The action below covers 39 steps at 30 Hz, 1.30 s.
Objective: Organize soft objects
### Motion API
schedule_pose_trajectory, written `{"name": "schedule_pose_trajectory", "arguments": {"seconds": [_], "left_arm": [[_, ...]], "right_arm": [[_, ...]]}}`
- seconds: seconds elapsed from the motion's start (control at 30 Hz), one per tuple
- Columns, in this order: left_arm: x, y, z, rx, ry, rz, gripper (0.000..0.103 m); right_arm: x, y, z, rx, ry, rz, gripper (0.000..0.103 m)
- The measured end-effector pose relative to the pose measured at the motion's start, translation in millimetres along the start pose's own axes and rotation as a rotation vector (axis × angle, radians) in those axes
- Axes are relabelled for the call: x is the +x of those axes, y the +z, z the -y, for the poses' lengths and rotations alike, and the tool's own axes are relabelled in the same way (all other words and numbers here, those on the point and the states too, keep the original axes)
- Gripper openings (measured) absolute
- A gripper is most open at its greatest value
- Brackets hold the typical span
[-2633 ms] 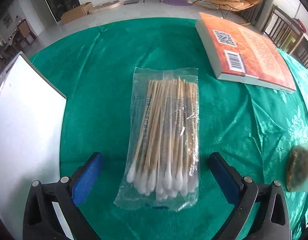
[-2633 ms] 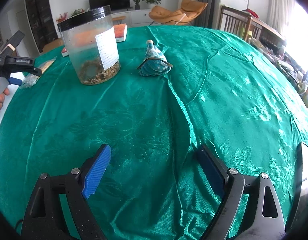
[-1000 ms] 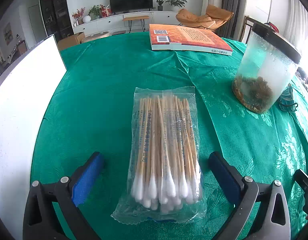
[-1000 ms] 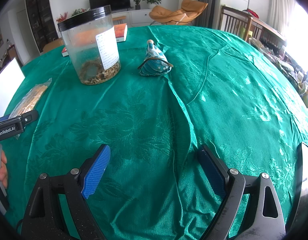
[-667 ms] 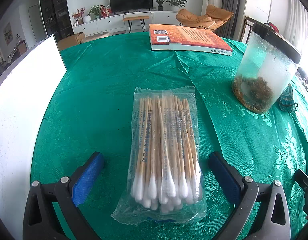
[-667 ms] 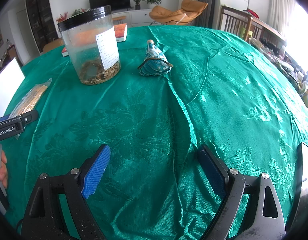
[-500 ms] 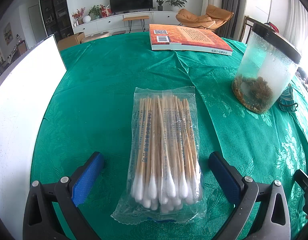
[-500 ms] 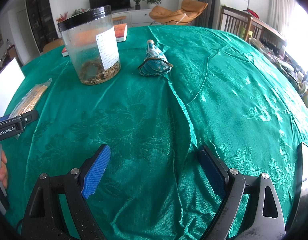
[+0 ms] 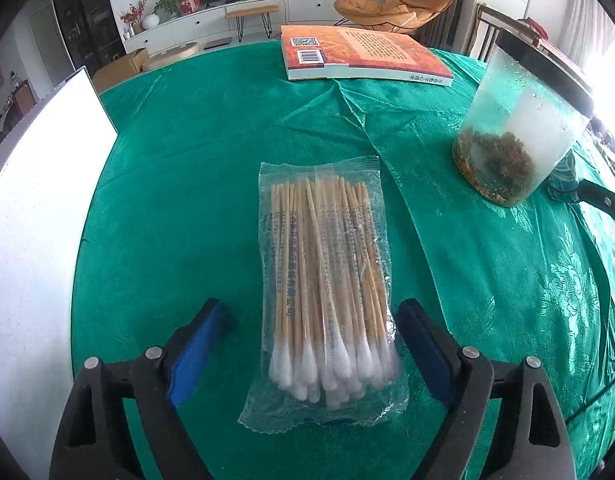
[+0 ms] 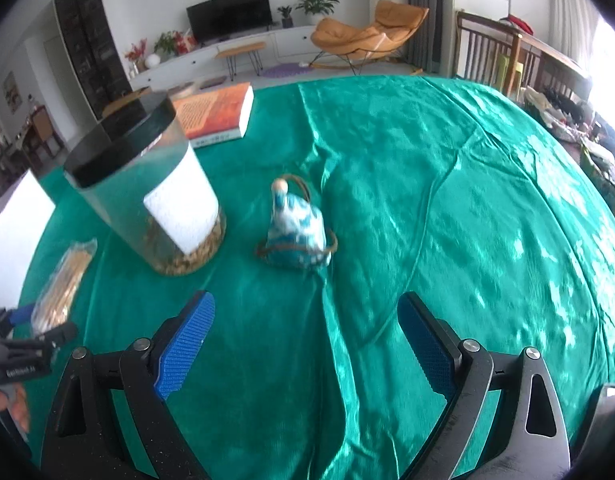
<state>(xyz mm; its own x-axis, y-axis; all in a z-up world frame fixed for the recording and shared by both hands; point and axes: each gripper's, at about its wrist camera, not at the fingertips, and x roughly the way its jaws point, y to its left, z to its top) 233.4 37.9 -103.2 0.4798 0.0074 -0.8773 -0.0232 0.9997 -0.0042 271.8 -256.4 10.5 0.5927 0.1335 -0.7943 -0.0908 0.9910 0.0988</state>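
A clear packet of cotton swabs [image 9: 323, 280] lies flat on the green tablecloth [image 9: 187, 184], its cotton tips towards me. My left gripper [image 9: 311, 336] straddles the packet's near end and its jaws are closing. The right pad [image 9: 421, 340] sits at the packet's edge, while the left pad [image 9: 199, 340] is still a gap away. In the right wrist view a small blue-and-white soft pouch [image 10: 295, 228] with a brown cord stands ahead of my right gripper [image 10: 305, 336]. That gripper is open, with only cloth between its fingers. The swab packet [image 10: 65, 280] shows at the far left.
A clear jar with a black lid [image 10: 155, 200] holds brown bits and stands left of the pouch. An orange book [image 9: 363, 56] lies at the far side. A white board [image 9: 35, 200] borders the table's left edge. The cloth has raised folds [image 10: 335, 312].
The left jaws have narrowed around the swab packet. The right gripper has moved forward, so the jar and the pouch now stand closer and larger in its view.
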Motion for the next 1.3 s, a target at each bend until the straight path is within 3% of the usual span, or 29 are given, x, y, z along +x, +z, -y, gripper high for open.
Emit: {"name": "schedule_pose_trajectory", "arguments": {"seconds": [0.13, 0.17, 0.2, 0.3, 0.43, 0.53, 0.6, 0.77, 0.9, 0.93, 1.0, 1.03, 1.07, 1.1, 1.23, 1.3], "left_arm": [[-6, 4, 6, 0.035, -0.007, 0.008, 0.045], [-7, 6, 6, 0.036, -0.013, 0.009, 0.041], [-10, 7, 3, 0.019, -0.031, 0.014, 0.039], [-27, 12, -8, -0.074, -0.126, 0.048, 0.037], [-81, 18, -22, -0.149, -0.228, 0.145, 0.037], [-134, 13, -45, -0.180, -0.285, 0.212, 0.037], [-168, 4, -69, -0.186, -0.285, 0.251, 0.037], [-234, -41, -151, -0.207, -0.120, 0.287, 0.037], [-259, -86, -212, -0.229, 0.117, 0.254, 0.041], [-261, -98, -225, -0.238, 0.168, 0.245, 0.046], [-263, -119, -245, -0.269, 0.219, 0.238, 0.071], [-264, -128, -253, -0.291, 0.233, 0.242, 0.089], [-266, -136, -257, -0.312, 0.250, 0.254, 0.095], [-267, -143, -260, -0.326, 0.266, 0.270, 0.095], [-276, -158, -256, -0.317, 0.318, 0.333, 0.095], [-280, -160, -248, -0.299, 0.394, 0.360, 0.099]], "right_arm": [[44, 30, -4, -0.026, 0.002, -0.079, 0.089], [52, 32, -6, -0.046, 0.002, -0.093, 0.051], [59, 33, -7, -0.064, -0.006, -0.115, 0.040], [46, 42, 0, -0.011, -0.006, -0.074, 0.038], [-13, 61, -1, -0.002, -0.011, 0.060, 0.038], [-68, 75, -27, -0.063, 0.026, 0.132, 0.038], [-104, 79, -61, -0.126, 0.084, 0.162, 0.038], [-166, 59, -181, -0.273, 0.343, 0.149, 0.039], [-190, 18, -280, -0.364, 0.570, 0.079, 0.039], [-191, 7, -302, -0.381, 0.613, 0.054, 0.039], [-188, -13, -342, -0.409, 0.695, 0.001, 0.041], [-183, -23, -359, -0.423, 0.714, -0.022, 0.045], [-177, -32, -374, -0.432, 0.727, -0.045, 0.064], [-170, -40, -386, -0.434, 0.742, -0.067, 0.073], [-150, -52, -398, -0.408, 0.734, -0.115, 0.076], [-155, -52, -392, -0.404, 0.722, -0.097, 0.076]]}}
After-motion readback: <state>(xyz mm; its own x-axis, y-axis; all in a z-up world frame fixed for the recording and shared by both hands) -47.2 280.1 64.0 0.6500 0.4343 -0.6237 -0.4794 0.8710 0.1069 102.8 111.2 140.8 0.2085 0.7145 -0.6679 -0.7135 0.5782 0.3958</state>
